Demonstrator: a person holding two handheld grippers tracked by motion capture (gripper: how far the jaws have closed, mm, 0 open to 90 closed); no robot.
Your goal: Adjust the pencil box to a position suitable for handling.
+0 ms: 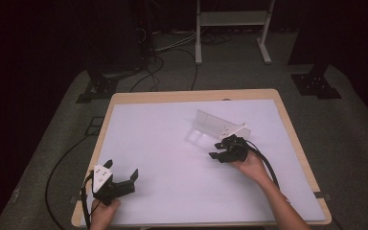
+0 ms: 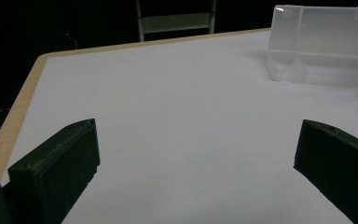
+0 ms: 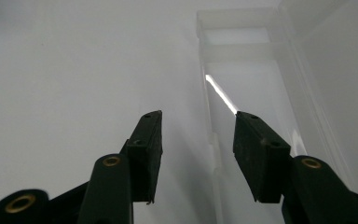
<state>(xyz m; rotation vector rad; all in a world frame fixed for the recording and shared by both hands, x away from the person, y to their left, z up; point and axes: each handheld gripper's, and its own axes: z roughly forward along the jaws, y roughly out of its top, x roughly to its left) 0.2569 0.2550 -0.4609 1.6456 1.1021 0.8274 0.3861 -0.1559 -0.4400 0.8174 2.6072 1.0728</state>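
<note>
Clear plastic makes the box [image 1: 210, 125] hard to read: from the high view its walls fade into the white bench [image 1: 163, 143], and its open lid appears to stand upright behind the tray, though the pale surfaces leave this uncertain. It sits right of the bench's middle, toward the far edge. The right gripper [image 1: 222, 150] sits just beside the box's near side; its fingers [image 3: 145, 140] are partly spread and grip nothing, straddling the near long wall of the box [image 3: 242, 84] in the right gripper view, whether touching it is hard to tell. The box's right part is cut off in the left gripper view [image 2: 317, 44]. The left gripper [image 1: 124, 177] rests near the bench's near left corner, well apart from the box, fingers [image 2: 56, 172] wide apart and holding nothing. Bare white surface lies open between the two grippers, and the wooden rim [image 1: 191, 96] frames the bench.
</note>
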